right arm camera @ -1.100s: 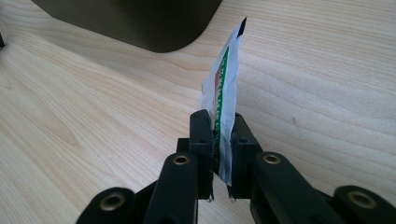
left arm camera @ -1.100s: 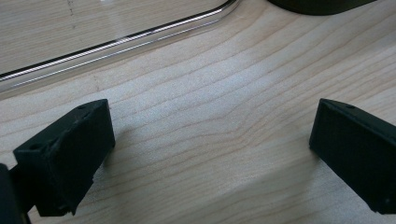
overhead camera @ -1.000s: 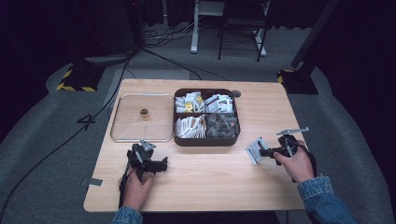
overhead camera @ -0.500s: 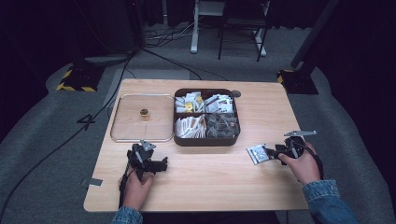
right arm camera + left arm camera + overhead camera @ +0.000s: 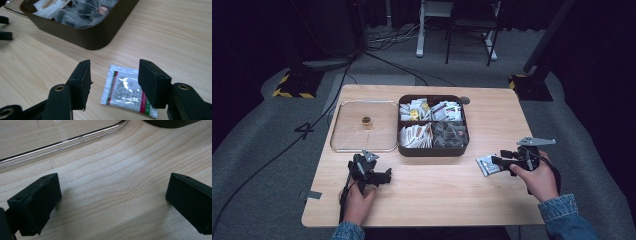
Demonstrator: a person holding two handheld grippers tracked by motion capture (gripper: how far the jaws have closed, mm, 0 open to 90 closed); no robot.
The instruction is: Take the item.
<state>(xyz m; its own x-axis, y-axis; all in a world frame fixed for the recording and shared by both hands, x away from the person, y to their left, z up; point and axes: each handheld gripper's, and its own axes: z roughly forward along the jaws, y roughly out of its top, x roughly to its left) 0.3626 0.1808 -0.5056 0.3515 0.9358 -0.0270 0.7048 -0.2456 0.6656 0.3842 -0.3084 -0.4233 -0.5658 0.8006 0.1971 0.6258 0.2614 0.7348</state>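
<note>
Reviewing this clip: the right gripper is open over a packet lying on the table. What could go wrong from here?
1. The sachet lies flat on the wooden table between the jaws of the open right gripper; a thin foil packet may slide or crumple rather than lift when pinched.
2. It sits close to the dark compartment box; a sweep toward it could knock the box wall.
3. The open left gripper rests near the clear lid, which a careless move might nudge.

Between the black jaws of the right tool (image 5: pixel 113 82), a silvery sachet (image 5: pixel 128 91) edged in red and green, its print perhaps dark. Ahead: dark brown tray (image 5: pixel 100 35). Pale wood-grained surface (image 5: pixel 175 37).
</note>
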